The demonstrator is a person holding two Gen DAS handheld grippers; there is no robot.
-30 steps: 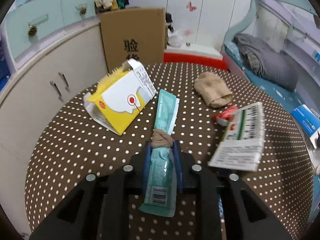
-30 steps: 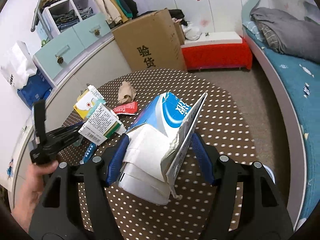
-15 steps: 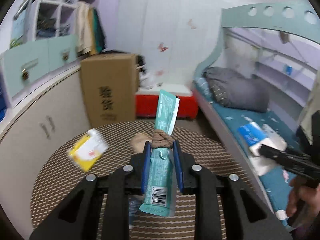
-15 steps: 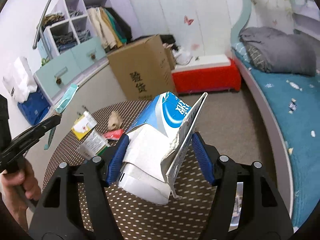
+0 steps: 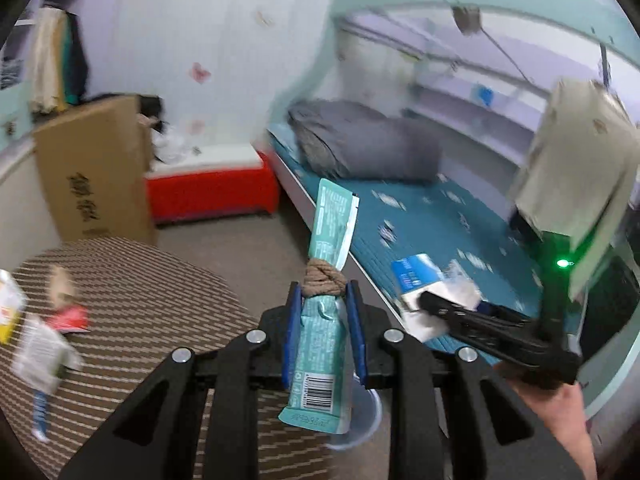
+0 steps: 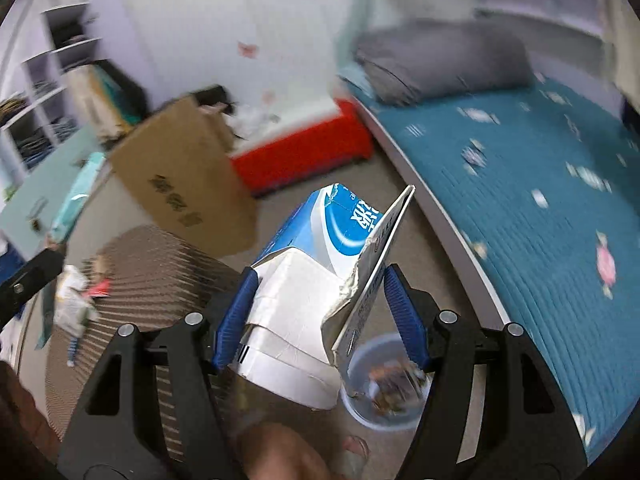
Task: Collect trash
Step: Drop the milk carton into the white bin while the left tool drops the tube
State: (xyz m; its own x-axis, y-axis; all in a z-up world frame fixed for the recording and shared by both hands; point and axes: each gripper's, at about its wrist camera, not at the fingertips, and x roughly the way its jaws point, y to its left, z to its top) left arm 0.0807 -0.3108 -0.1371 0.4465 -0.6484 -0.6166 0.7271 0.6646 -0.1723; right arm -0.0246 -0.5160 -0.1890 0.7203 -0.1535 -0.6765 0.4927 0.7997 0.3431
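Left gripper (image 5: 323, 312) clamps a teal wrapper (image 5: 320, 316); right gripper (image 6: 320, 312) pinches a torn blue-white carton (image 6: 312, 300). Both hang off the table, above a bin (image 6: 384, 384) on the floor. Drop pending. Litter remains on the dotted table (image 5: 152, 292): printed box (image 5: 44, 356), red packet (image 5: 70, 316). Path looks clear.
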